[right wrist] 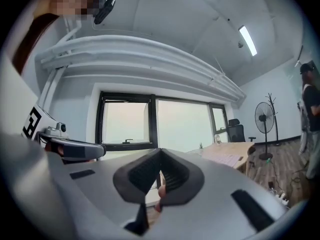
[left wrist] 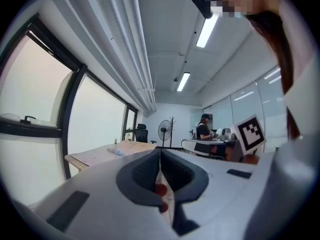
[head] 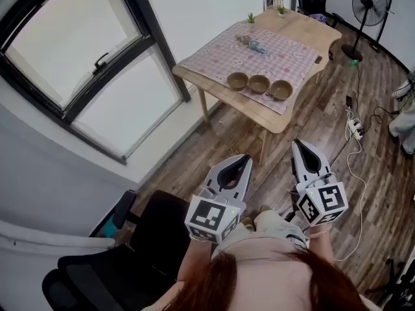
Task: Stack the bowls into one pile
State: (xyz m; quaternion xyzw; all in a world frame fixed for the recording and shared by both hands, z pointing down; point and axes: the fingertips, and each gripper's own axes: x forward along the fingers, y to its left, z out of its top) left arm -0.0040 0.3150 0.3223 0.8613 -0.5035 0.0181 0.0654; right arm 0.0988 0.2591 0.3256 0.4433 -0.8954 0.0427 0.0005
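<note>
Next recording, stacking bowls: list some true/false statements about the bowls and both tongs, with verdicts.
1. Three bowls sit in a row on the table. True.
2. The bowls are already in one pile. False: none is stacked on another.
3. The left tongs hold a bowl. False: they are shut and empty, far from the table.
4. The right tongs are shut. True.
5. The table is bare wood all over. False: a checked cloth covers part of it.

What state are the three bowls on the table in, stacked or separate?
Separate: the bowls stand side by side in a row on the table, none inside another.
</note>
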